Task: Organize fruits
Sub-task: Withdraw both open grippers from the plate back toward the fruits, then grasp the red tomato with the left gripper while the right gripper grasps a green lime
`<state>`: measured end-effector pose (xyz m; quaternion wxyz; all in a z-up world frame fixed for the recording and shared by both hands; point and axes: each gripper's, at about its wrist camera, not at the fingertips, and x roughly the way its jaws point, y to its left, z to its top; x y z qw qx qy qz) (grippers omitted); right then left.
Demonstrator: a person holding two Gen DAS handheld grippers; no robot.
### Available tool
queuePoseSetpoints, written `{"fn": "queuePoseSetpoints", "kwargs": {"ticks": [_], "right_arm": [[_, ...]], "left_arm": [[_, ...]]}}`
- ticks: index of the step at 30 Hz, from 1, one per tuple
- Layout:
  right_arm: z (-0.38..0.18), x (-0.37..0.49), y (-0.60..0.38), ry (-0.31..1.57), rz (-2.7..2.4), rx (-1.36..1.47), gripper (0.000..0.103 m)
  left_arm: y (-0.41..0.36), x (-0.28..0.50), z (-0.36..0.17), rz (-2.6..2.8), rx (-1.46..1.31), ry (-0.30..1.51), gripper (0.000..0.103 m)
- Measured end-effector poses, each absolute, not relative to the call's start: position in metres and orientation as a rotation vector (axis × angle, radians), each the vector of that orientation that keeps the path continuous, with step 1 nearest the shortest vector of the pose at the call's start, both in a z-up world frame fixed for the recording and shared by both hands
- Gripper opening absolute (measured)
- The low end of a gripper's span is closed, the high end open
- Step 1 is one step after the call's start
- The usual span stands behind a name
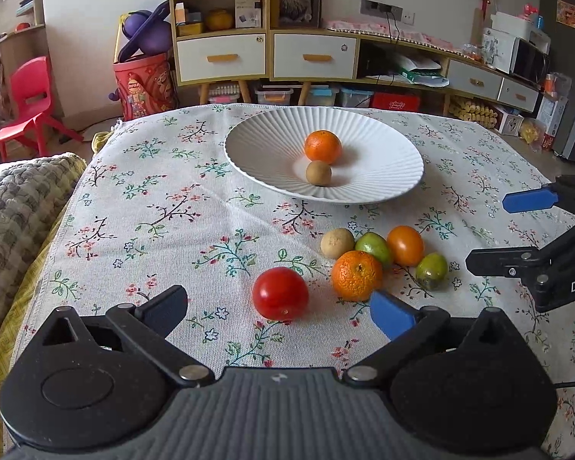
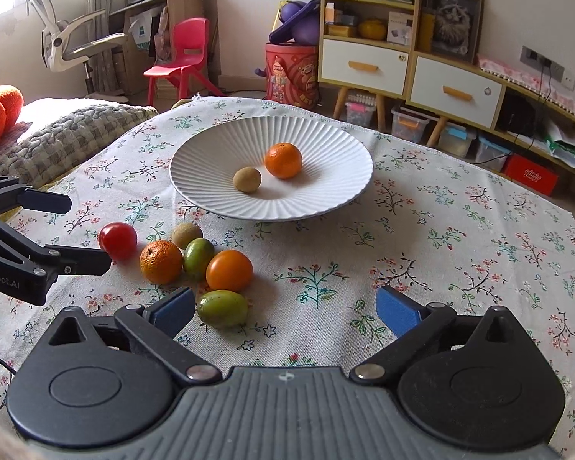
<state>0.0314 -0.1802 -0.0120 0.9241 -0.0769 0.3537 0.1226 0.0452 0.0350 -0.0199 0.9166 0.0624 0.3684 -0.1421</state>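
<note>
A white ribbed plate (image 1: pixel 383 145) (image 2: pixel 326 142) holds a mandarin (image 1: pixel 322 147) (image 2: pixel 283 160) and a small brown fruit (image 1: pixel 318 173) (image 2: pixel 247 179). On the floral cloth lie a red tomato (image 1: pixel 280 293) (image 2: pixel 117 240), a mandarin (image 1: pixel 357 276) (image 2: pixel 161 261), a brown fruit (image 1: pixel 337 243) (image 2: pixel 187 235), two green fruits (image 1: pixel 373 247) (image 1: pixel 431 270) (image 2: pixel 199 259) (image 2: pixel 222 308) and an orange tomato (image 1: pixel 405 245) (image 2: pixel 229 270). My left gripper (image 1: pixel 280 310) is open, the red tomato just ahead between its fingers. My right gripper (image 2: pixel 285 304) is open and empty, a green fruit by its left finger.
Each gripper shows in the other's view: the right gripper (image 1: pixel 506 230) at the right edge, the left gripper (image 2: pixel 90 230) at the left edge. A grey blanket (image 1: pixel 15 207) lies left of the table. Cabinets (image 1: pixel 264 53) and a red chair (image 1: pixel 27 103) stand behind.
</note>
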Motion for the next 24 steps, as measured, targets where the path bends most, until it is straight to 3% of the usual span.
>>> {"fn": "queuePoseSetpoints", "kwargs": {"ticks": [24], "right_arm": [[-0.048,0.020,-0.164,0.807,0.294,-0.200,0.103]], "left_arm": [[0.044,0.040,-0.055,-0.258,0.135,0.720,0.092]]}}
